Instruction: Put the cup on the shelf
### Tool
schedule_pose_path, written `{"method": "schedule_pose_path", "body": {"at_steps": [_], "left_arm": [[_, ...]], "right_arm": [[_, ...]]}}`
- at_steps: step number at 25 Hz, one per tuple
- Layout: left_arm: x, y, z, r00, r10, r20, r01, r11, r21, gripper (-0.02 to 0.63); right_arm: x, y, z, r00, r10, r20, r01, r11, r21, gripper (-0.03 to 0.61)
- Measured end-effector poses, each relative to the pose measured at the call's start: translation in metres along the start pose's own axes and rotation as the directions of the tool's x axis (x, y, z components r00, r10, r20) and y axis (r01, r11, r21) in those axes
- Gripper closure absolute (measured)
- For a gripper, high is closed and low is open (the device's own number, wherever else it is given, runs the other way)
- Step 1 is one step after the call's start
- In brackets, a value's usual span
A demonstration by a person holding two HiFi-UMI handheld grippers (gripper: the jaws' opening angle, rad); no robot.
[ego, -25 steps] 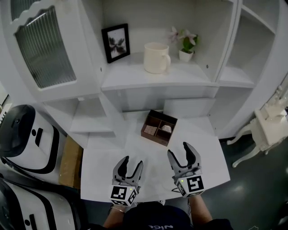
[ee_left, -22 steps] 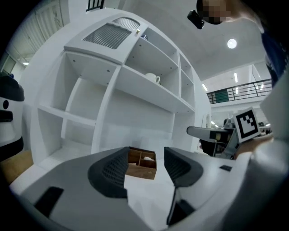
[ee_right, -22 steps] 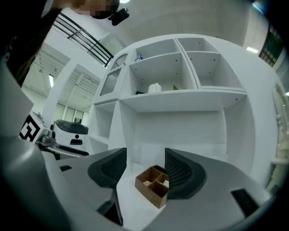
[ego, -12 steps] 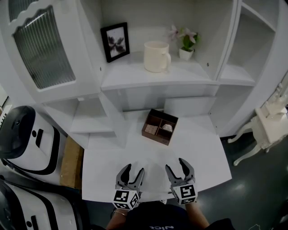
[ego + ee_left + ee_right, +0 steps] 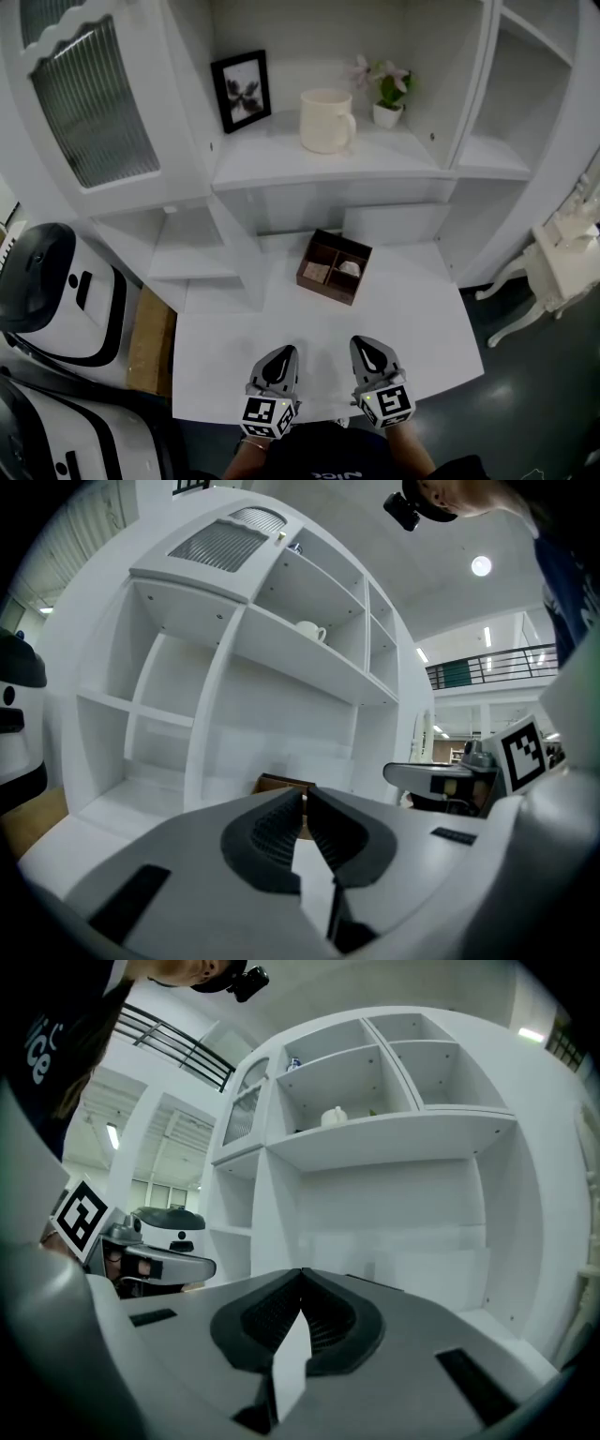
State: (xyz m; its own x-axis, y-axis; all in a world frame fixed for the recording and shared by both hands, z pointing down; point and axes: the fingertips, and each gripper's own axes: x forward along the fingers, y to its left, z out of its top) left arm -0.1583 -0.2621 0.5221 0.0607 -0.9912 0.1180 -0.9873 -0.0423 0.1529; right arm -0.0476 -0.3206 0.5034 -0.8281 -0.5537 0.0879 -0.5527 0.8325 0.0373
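The cream cup (image 5: 326, 120) stands upright on the white shelf (image 5: 281, 157), between a framed picture and a small plant. It also shows small and far off in the left gripper view (image 5: 309, 630) and the right gripper view (image 5: 334, 1117). Both grippers hover low over the near edge of the white table (image 5: 422, 328), far from the cup. My left gripper (image 5: 281, 355) (image 5: 306, 794) is closing, its tips nearly together, with nothing between them. My right gripper (image 5: 368, 346) (image 5: 301, 1274) is shut and empty.
A brown divided box (image 5: 334, 267) sits at the back of the table. A framed picture (image 5: 242, 89) and a potted plant (image 5: 386, 96) flank the cup. White and black machines (image 5: 47, 281) stand at left, a white chair (image 5: 562, 262) at right.
Both grippers have gone from wide open to closed. They also drew back toward the near table edge. The cup has not moved.
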Motion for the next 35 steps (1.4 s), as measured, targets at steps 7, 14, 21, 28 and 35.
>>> {"method": "schedule_pose_path", "body": {"at_steps": [7,14,21,28,35], "left_arm": [[0.002,-0.011,0.001,0.999,-0.032,0.001,0.032,0.999,0.029,0.611],[0.004,-0.008,0.003,1.0,-0.027,0.005,0.027,0.999,0.038,0.611],[0.006,-0.005,0.005,1.0,-0.015,0.013,0.014,0.999,0.049,0.611],[0.007,-0.001,0.005,1.0,0.005,0.021,-0.006,0.999,0.04,0.611],[0.008,-0.003,0.002,1.0,0.007,0.014,-0.008,0.999,0.048,0.611]], "right_arm": [[0.0,0.002,0.003,1.0,-0.012,0.003,0.012,0.999,-0.047,0.569],[0.007,0.003,0.013,1.0,-0.016,0.005,0.017,0.997,-0.082,0.571],[0.012,0.001,0.007,0.999,-0.032,-0.026,0.029,0.993,-0.112,0.571],[0.013,-0.003,0.004,0.999,-0.035,-0.039,0.03,0.992,-0.124,0.571],[0.012,-0.008,0.005,0.998,-0.046,-0.03,0.042,0.992,-0.116,0.571]]}}
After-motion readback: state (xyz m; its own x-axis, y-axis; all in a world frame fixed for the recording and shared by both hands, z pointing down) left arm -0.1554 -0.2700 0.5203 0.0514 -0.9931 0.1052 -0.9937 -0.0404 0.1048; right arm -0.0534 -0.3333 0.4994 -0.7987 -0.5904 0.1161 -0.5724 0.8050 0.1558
